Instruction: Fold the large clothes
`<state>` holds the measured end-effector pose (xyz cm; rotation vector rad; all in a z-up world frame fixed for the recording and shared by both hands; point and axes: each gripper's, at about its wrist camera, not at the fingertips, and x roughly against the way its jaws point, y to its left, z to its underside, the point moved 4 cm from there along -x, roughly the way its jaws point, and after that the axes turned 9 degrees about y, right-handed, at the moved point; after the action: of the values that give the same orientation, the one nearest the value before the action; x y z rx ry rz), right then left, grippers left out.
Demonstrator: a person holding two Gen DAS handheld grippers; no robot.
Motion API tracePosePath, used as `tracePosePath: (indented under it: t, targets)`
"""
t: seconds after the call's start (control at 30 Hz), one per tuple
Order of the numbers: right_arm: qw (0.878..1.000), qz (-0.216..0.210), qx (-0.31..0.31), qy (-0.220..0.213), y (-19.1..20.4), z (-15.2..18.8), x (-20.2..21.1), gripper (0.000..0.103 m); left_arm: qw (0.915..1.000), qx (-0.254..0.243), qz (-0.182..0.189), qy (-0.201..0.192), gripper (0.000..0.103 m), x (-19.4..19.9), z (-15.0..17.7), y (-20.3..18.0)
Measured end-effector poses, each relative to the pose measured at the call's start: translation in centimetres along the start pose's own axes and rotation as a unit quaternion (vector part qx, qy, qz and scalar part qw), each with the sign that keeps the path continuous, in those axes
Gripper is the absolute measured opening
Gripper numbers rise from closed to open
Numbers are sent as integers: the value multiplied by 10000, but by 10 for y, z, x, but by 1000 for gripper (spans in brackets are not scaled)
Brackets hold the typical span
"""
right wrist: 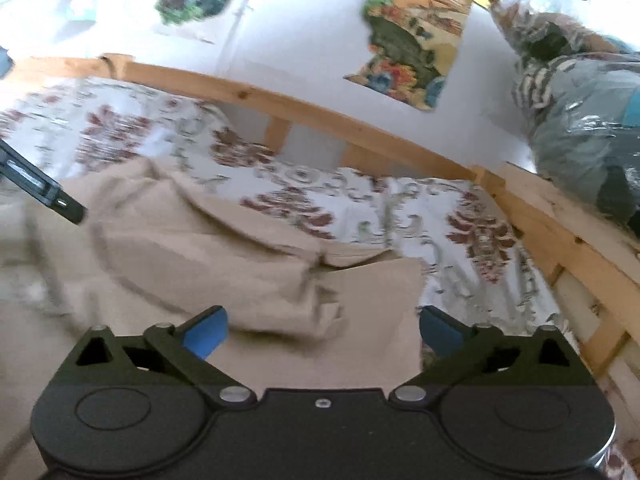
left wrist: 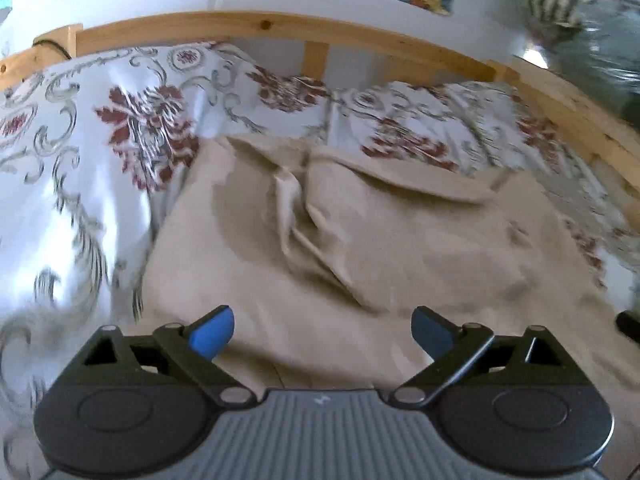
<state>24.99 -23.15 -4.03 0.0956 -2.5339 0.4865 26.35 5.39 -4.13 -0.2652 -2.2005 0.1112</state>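
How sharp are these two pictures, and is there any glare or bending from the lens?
Left wrist view: the beige garment is fairly sharp at its centre crease, the floral bedspread is smeared and washed out by bright light at left, and the wooden bed rail bows from fisheye distortion. Right wrist view: motion blur is heavier throughout, and the plastic-wrapped bundle shows glare.

Pine bed frame [left wrist: 256, 26], floral bedspread [left wrist: 80, 140], white wall [right wrist: 288, 52]

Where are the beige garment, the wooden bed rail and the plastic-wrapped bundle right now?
beige garment [left wrist: 400, 248], left wrist view, on its flat middle.
wooden bed rail [right wrist: 256, 98], right wrist view, on the top bar.
plastic-wrapped bundle [right wrist: 584, 120], right wrist view, on its grey front face.
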Motion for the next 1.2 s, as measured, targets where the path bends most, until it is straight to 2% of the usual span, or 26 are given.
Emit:
tracePosePath:
  t: [0.1,0.17,0.3,0.43,0.57,0.73,0.8,0.9,1.0,1.1,1.2]
  targets:
    - [9982,-543,235,-38,23,9,40,102,9998,-50,173,-94,100,25,29,-11]
    - [9940,-829,719,10,45,18,66,102,9995,-203,201,-119,102,38,52,-18]
    - [9770,-1240,1697,373,78,41,100,102,9970,-730,267,52,102,53,95,-25]
    - [9663,-1621,1796,884,92,64,112,102,9969,-683,374,69,102,64,128,-21]
    - [9579,-1323,2207,1274,109,77,107,102,9966,-638,488,168,102,68,139,-21]
    - [9521,-954,2338,1724,108,90,86,102,9936,-1068,346,110,102,72,142,-31]
    - [9455,-788,2451,1992,105,101,75,102,9924,-1187,324,91,102,73,143,-33]
    - [9343,-899,2548,2327,107,111,66,102,9916,-1260,270,141,102,74,145,-36]
    - [9329,-844,2606,2336,108,112,62,102,9898,-1372,388,82,102,77,145,-37]
    - [9381,-596,2683,2108,108,113,59,101,9876,-1513,394,118,102,73,147,-42]
    - [9457,-523,2647,1811,107,111,59,94,9846,-1708,383,-14,102,75,148,-49]
